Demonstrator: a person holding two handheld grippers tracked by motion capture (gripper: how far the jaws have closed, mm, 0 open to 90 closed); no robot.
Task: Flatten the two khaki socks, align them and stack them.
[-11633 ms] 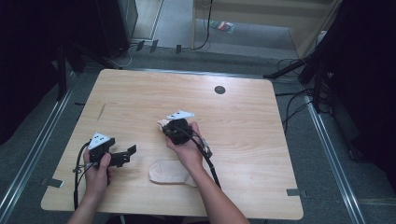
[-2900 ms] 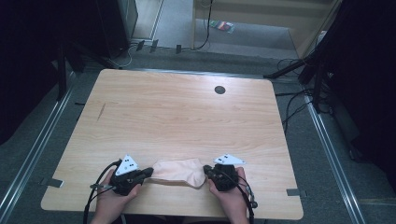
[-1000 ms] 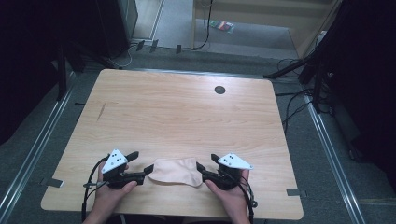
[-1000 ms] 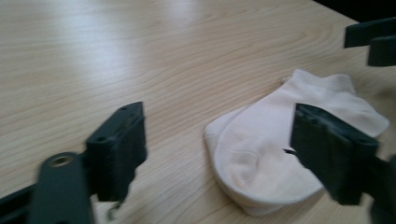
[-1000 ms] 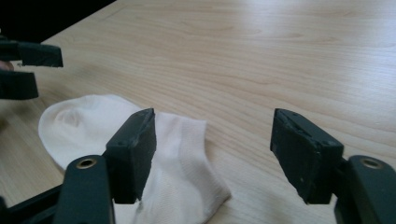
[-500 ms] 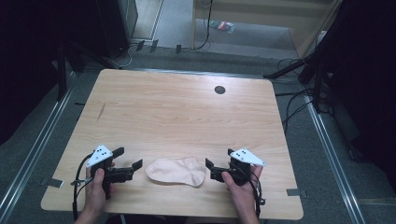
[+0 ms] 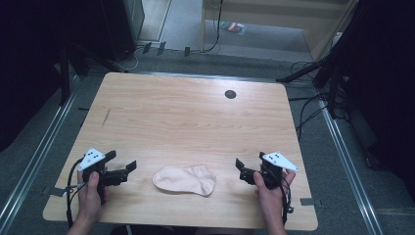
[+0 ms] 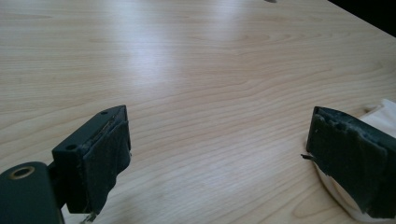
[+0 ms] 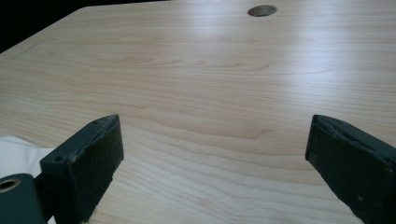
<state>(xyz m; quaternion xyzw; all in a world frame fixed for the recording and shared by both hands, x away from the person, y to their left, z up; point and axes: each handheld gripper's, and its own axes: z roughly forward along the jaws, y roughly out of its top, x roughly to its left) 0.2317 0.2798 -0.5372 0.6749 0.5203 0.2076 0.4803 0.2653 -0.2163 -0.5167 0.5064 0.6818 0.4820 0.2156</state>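
Note:
A pale beige sock [image 7: 185, 179] lies flat on the wooden table [image 7: 195, 122] near its front edge. My left gripper [image 7: 123, 167] rests to the sock's left, apart from it, jaws wide open and empty. On the sock's other side my right gripper [image 7: 247, 169] stands open too, holding nothing. In the left gripper view an edge of the sock [image 8: 384, 112] peeks out behind the right-hand jaw. The right gripper view has a bit of the sock [image 9: 16, 151] at its lower left.
A round cable hole [image 7: 230, 94] sits in the table's far right part, the same hole [image 9: 262, 10] showing in the right gripper view. Cables [image 7: 313, 112] run on the floor past the table's right side. Metal rails [image 7: 34, 161] flank the table.
Both grippers held the sock's ends 2.9 s ago. They have since let go and moved outward, left one left, right one right. The sock now lies free between them.

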